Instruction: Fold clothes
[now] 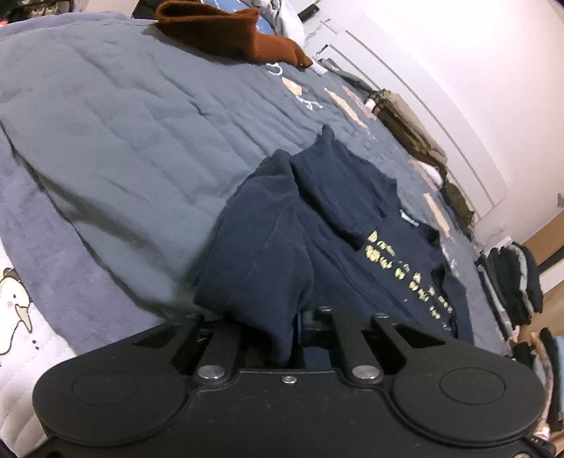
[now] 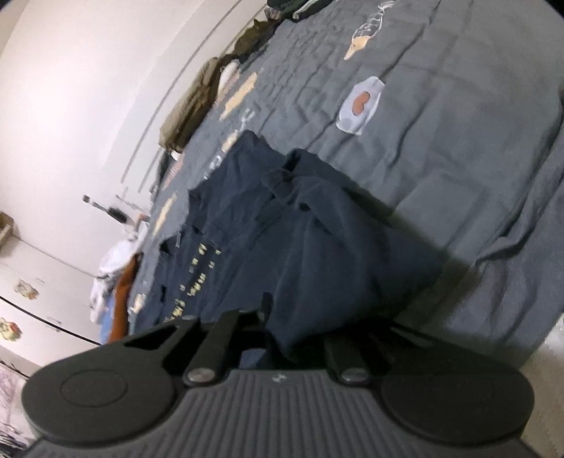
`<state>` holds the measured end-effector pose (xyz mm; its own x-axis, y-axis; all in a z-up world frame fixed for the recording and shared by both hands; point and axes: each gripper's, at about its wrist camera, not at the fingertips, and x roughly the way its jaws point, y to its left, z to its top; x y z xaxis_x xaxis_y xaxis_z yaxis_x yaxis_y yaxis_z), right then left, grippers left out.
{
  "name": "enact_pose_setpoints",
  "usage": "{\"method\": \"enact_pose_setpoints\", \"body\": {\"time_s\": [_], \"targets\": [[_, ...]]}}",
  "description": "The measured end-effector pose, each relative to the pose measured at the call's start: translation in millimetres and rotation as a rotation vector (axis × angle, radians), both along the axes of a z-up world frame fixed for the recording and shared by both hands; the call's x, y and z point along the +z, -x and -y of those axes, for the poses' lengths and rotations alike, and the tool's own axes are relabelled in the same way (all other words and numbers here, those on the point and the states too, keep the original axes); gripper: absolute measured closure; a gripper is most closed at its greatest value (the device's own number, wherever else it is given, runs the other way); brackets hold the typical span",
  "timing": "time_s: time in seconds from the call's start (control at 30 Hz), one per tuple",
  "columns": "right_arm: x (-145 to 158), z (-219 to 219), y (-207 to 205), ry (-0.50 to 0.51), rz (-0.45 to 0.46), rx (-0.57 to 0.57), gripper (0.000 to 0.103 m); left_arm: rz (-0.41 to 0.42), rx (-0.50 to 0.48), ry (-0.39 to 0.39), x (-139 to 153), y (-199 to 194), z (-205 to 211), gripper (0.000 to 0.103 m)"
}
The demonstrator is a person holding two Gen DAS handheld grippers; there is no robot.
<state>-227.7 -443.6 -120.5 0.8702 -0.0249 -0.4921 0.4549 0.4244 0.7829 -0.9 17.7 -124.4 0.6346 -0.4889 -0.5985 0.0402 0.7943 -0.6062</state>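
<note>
Left wrist view: navy T-shirt [image 1: 317, 225] lies on a grey-blue quilt [image 1: 123, 116] spread over the bed, yellow lettering [image 1: 405, 271] showing on its right half. A bunched fold of the shirt's near edge runs down into the left gripper [image 1: 296, 338], whose jaws are clamped together on that cloth; fingertips are buried under the fabric. A rust-brown garment [image 1: 229, 31] sits folded at the far end of the quilt, well apart from the shirt. Olive-coloured clothing [image 1: 409, 123] lies along the bed's right edge beside the white wall [image 1: 476, 70]. Dark folded clothes [image 1: 511, 282] are stacked at right.

Right wrist view: same navy T-shirt [image 2: 299, 239] on the quilt [image 2: 458, 123], lettering toward the left. Its near edge is gathered and drawn into the right gripper [image 2: 278, 341], jaws pinched closed on the cloth. Quilt shows printed motifs [image 2: 359, 105] beyond the shirt. Olive clothing [image 2: 190, 105] lies by the wall; the rust-brown garment [image 2: 121, 292] is at left, blurred.
</note>
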Motion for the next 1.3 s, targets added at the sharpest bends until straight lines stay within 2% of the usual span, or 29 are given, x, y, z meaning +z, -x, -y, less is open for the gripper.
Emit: {"method": "enact_pose_setpoints", "body": {"time_s": [0.17,0.47,0.53,0.63,0.7,0.8,0.9,1.0,1.17,1.3], "targets": [[20.8,-3.3,14.8,0.003,0.034,0.001,0.099,-0.014,-0.027,0.026,13.3,8.3,-11.2,0.095],[31.0,-7.7,59.8,-0.034,-0.036,0.031,0.099,-0.096,-0.103,-0.006,25.5,38.6,-28.9,0.095],[29.9,-9.5,67.7,-0.026,-0.075,0.043,0.099,-0.125,-0.117,-0.033,22.4,44.8,-29.3,0.094],[26.8,-12.2,67.4,0.047,-0.212,0.081,0.095,-0.153,-0.129,-0.120,21.3,48.8,-28.2,0.078],[28.9,-12.0,63.6,0.086,-0.279,0.112,0.092,-0.129,-0.136,-0.165,28.3,52.1,-29.0,0.076],[47.3,-14.5,67.1,0.185,-0.288,0.127,0.085,-0.058,-0.134,-0.224,47.4,60.1,-35.0,0.059],[66.8,-12.3,76.4,0.276,-0.293,0.119,0.078,-0.001,-0.129,-0.260,65.3,66.7,-44.5,0.054],[80.5,-6.2,85.4,0.337,-0.307,0.110,0.073,0.072,-0.115,-0.318,84.9,68.3,-51.0,0.044],[100.2,0.5,85.6,0.488,-0.288,0.117,0.065,0.171,-0.198,-0.424,100.8,58.3,-35.2,0.044],[108.3,1.1,55.9,0.575,-0.245,0.213,0.061,0.243,-0.289,-0.540,96.2,44.7,-6.5,0.044]]}}
